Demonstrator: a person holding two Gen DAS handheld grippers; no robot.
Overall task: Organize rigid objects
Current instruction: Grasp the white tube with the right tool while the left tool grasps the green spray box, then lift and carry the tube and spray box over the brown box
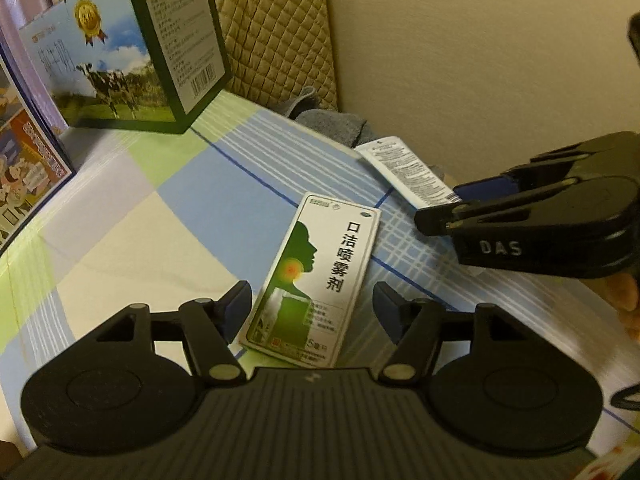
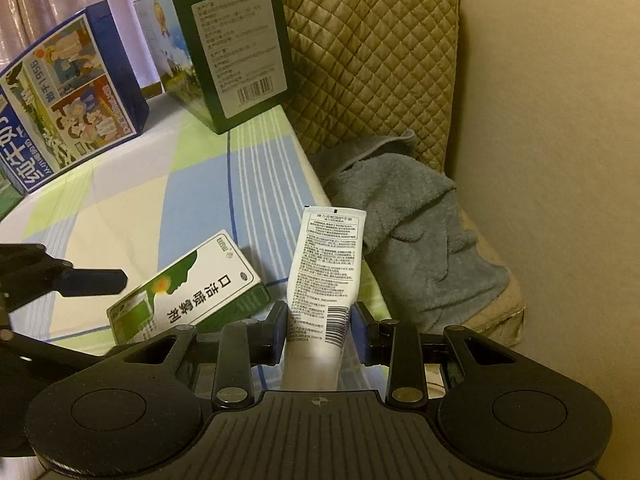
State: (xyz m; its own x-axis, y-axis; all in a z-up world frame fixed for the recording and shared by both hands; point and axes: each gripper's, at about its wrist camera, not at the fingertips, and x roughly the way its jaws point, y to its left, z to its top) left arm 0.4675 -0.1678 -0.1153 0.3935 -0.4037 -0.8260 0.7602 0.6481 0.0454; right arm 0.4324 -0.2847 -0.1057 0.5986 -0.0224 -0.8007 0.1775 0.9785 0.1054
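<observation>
Open checked cloth covers the table's (image 2: pixel 132 184) middle, giving a gripper free passage between the far cartons and the near items. At the far edge a blue carton (image 2: pixel 76 92) and a green carton (image 2: pixel 232 40) stand upright with a narrow gap between them. Toward the near edge the spray box (image 1: pixel 316 276) lies flat between the left gripper's (image 1: pixel 312 300) parted fingers. The right gripper (image 2: pixel 320 320) pinches a white tube (image 2: pixel 328 264) over the right edge. Beyond that edge a grey towel (image 2: pixel 412 232) and quilted cushion (image 2: pixel 368 48) fill the seat, apparently against the wall (image 2: pixel 560 160).
</observation>
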